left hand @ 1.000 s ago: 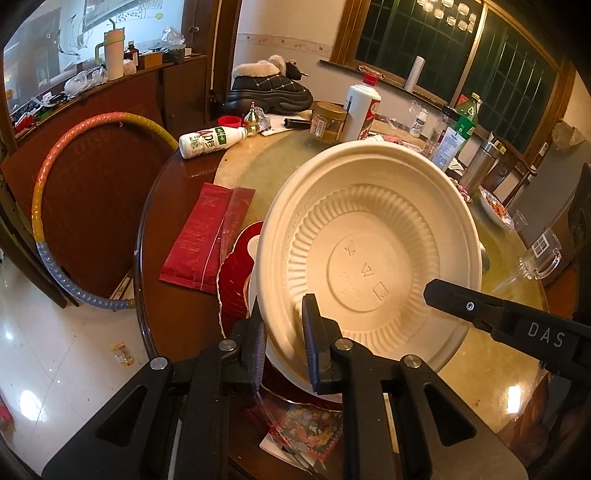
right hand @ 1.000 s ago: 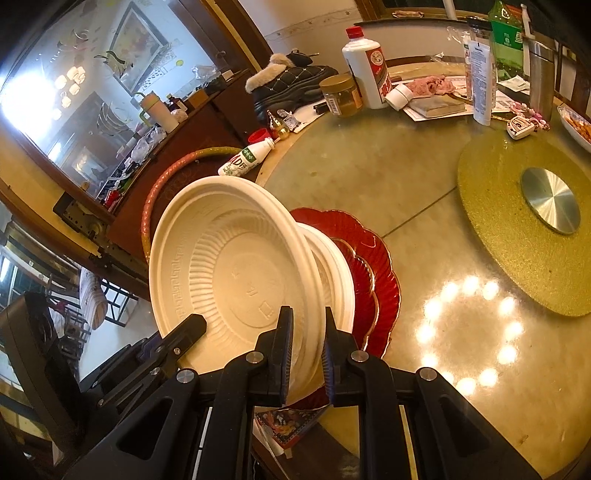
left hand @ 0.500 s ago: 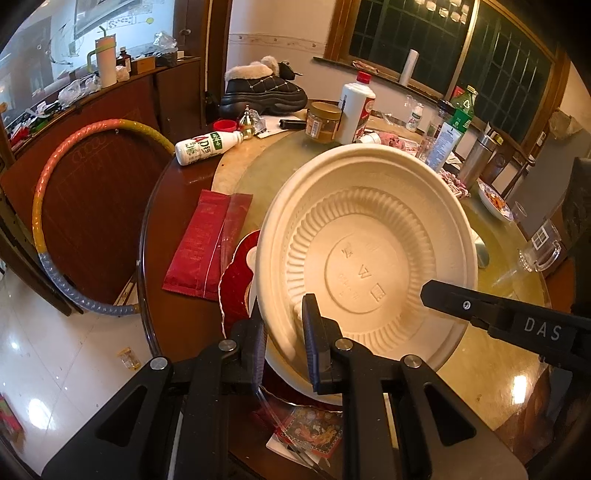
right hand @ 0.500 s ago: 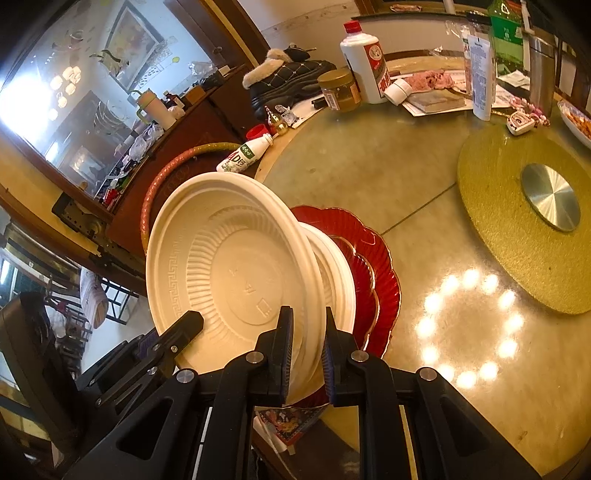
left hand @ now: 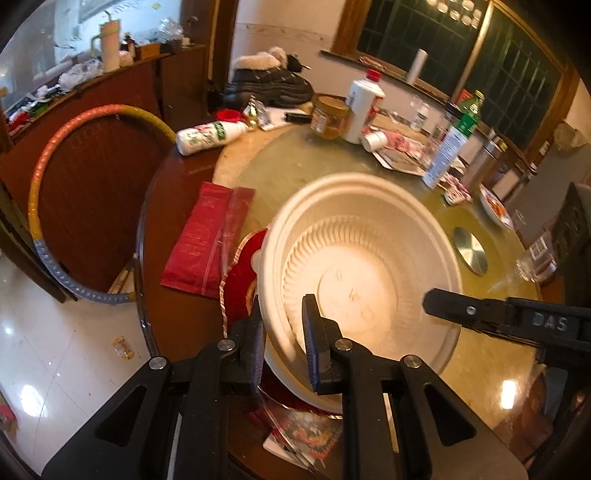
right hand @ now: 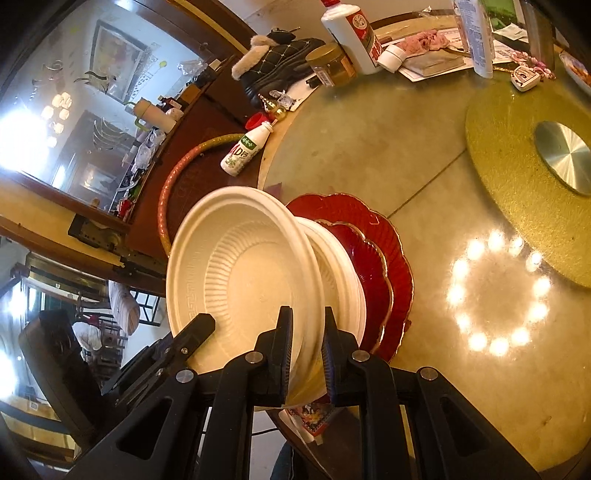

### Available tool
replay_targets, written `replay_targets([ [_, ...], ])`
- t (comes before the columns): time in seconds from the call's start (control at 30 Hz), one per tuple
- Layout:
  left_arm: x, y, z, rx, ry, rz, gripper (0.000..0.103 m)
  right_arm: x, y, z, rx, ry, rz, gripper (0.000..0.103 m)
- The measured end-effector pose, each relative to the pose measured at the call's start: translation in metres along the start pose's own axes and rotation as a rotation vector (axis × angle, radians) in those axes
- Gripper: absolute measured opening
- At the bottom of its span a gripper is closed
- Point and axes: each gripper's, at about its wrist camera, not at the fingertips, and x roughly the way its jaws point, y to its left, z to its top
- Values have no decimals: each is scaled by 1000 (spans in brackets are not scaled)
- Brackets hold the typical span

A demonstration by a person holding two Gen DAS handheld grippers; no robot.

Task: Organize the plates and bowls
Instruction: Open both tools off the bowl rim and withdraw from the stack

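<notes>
A cream disposable bowl [left hand: 362, 273] is held between my two grippers, just above a stack. My left gripper [left hand: 282, 332] is shut on its near-left rim. My right gripper [right hand: 306, 347] is shut on the opposite rim of the same bowl [right hand: 240, 273]. Below it lie more cream bowls [right hand: 340, 280] nested on two red scalloped plates [right hand: 384, 258] at the table's near edge. The red plates [left hand: 240, 280] show only partly under the bowl in the left wrist view. The right gripper's finger [left hand: 480, 314] crosses the left wrist view.
A red packet [left hand: 207, 243] lies left of the stack. A fallen white bottle [left hand: 210, 134], a jar [left hand: 328, 116], a white liquor bottle [right hand: 351, 33] and papers crowd the far side. A gold turntable [right hand: 524, 177] sits to the right. A hula hoop [left hand: 44, 177] leans beyond the table edge.
The held bowl has come down and tilted flatter toward the stack of bowls. Both grippers stay shut on its rim.
</notes>
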Motion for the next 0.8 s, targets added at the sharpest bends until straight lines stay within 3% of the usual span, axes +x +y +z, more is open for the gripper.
replay_targets([
  [0.07, -2, 1, -1, -10, -43, 35, 16, -3, 2, -1, -3, -24, -1, 30],
  [0.13, -6, 2, -2, -24, -103, 54, 21, -7, 5, -2, -20, -56, -15, 35],
  [0.23, -10, 4, -5, -39, -170, 48, 47, -14, 15, -6, -78, -124, -54, 52],
  [0.27, -13, 5, -7, -41, -196, 42, 61, -17, 19, -8, -100, -150, -68, 53],
  [0.3, -19, 5, -10, -46, -245, 38, 68, -20, 21, -10, -120, -173, -75, 53],
  [0.37, -30, 5, -14, -49, -314, 48, 70, -29, 25, -17, -160, -228, -65, 55],
  [0.4, -35, 4, -18, -51, -353, 58, 77, -34, 27, -21, -180, -261, -53, 56],
  [0.47, -47, 1, -27, -49, -428, 71, 88, -47, 32, -32, -231, -340, -42, 63],
  [0.53, -55, -5, -38, -16, -476, 89, 88, -58, 35, -44, -284, -404, -36, 72],
  [0.63, -52, -16, -51, 50, -451, 90, 103, -73, 42, -68, -404, -501, -45, 87],
  [0.73, -47, -19, -63, 58, -396, 75, 103, -82, 40, -89, -507, -536, -56, 93],
  [0.8, -47, -18, -72, 41, -384, 106, 103, -88, 34, -103, -576, -534, -70, 101],
])
